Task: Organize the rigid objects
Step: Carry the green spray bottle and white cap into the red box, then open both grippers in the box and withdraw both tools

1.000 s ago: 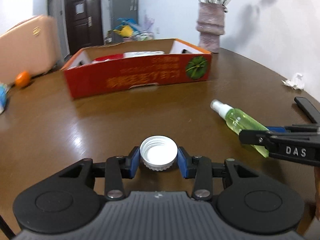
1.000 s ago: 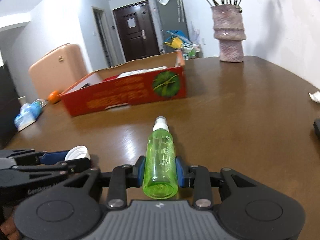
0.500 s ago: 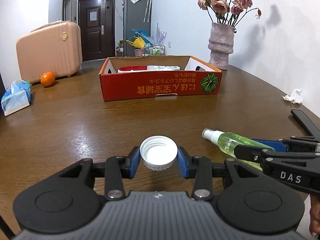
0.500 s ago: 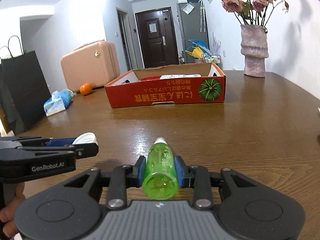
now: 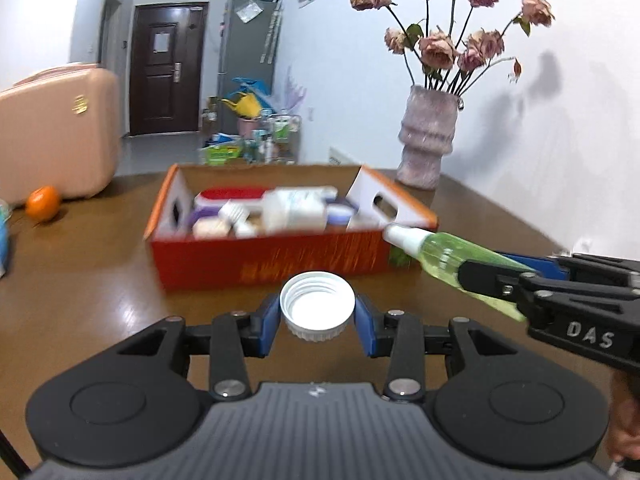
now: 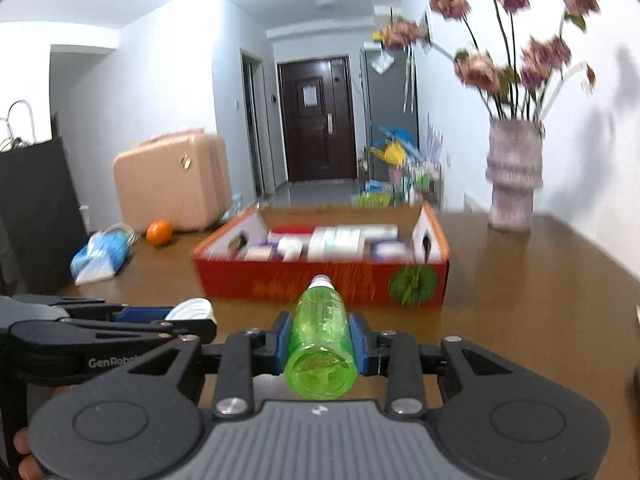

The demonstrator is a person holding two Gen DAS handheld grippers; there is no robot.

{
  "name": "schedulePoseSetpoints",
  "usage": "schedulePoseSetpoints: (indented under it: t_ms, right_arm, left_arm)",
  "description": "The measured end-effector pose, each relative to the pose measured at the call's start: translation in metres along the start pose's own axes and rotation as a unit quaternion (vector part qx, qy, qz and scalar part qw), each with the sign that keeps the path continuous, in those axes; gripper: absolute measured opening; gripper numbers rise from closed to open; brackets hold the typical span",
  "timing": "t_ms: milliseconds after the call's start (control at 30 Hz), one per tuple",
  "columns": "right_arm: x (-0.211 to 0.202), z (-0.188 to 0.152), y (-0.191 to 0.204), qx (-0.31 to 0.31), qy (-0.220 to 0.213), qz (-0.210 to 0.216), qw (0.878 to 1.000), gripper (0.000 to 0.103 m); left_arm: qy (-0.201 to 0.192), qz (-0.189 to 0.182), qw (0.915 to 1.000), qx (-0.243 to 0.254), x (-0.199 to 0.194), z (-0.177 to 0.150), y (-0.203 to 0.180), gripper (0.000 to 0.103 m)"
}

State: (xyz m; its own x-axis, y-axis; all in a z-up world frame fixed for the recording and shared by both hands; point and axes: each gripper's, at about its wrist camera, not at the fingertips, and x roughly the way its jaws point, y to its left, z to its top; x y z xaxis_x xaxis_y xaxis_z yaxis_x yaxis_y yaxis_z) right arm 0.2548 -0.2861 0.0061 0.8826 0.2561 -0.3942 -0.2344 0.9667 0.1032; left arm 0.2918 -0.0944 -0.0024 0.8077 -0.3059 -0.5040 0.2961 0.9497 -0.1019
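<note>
Bottle [image 6: 322,336] and cap [image 5: 317,305], each pinched in its own jaws, hang above the table [image 5: 100,300] facing the blurred, seemingly part-filled box [image 5: 280,264], probably for dropping in.

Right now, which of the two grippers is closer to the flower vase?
The right gripper, judging cautiously. Holding the green spray bottle, it is on the vase's side of the table; the left gripper, holding the white cap, sits farther left.
</note>
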Motion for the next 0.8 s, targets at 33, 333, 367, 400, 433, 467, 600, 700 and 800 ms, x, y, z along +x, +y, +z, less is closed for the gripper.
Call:
schedulePoseSetpoints:
  t_ms: [33,333,367,400,433,467,600,700,800]
  right_arm:
    - [0.011,0.009,-0.006,0.0,-0.001,0.0,1.0,0.03]
    - [0.151,0.064,-0.064,-0.008,0.083,-0.001,0.996,0.03]
    - [0.167,0.065,-0.068,-0.01,0.098,-0.002,0.995,0.03]
    - [0.181,0.065,-0.072,-0.011,0.109,-0.004,0.994,0.03]
    - [0.192,0.064,-0.073,-0.018,0.117,-0.005,0.993,0.03]
    - [0.204,0.064,-0.075,-0.025,0.125,-0.007,0.992,0.03]
    - [0.227,0.061,-0.083,-0.028,0.144,0.014,0.989,0.03]
    - [0.235,0.058,-0.088,-0.041,0.162,0.032,0.985,0.031]
    - [0.235,0.057,-0.092,-0.033,0.152,0.034,0.987,0.029]
  left_arm:
    - [0.001,-0.009,1.0,0.001,0.014,0.013,0.001,0.04]
    - [0.052,-0.033,0.9981,-0.005,0.132,0.072,0.007,0.04]
    - [0.058,-0.031,0.9978,-0.008,0.144,0.075,0.008,0.04]
    - [0.063,-0.032,0.9975,-0.008,0.153,0.076,0.01,0.04]
    - [0.066,-0.026,0.9974,-0.009,0.162,0.078,0.012,0.04]
    - [0.068,-0.025,0.9973,-0.009,0.17,0.078,0.014,0.04]
    - [0.083,-0.031,0.9958,-0.024,0.191,0.077,0.022,0.04]
    - [0.091,-0.033,0.995,-0.027,0.201,0.078,0.023,0.04]
    - [0.102,-0.037,0.9937,-0.03,0.211,0.078,0.023,0.041]
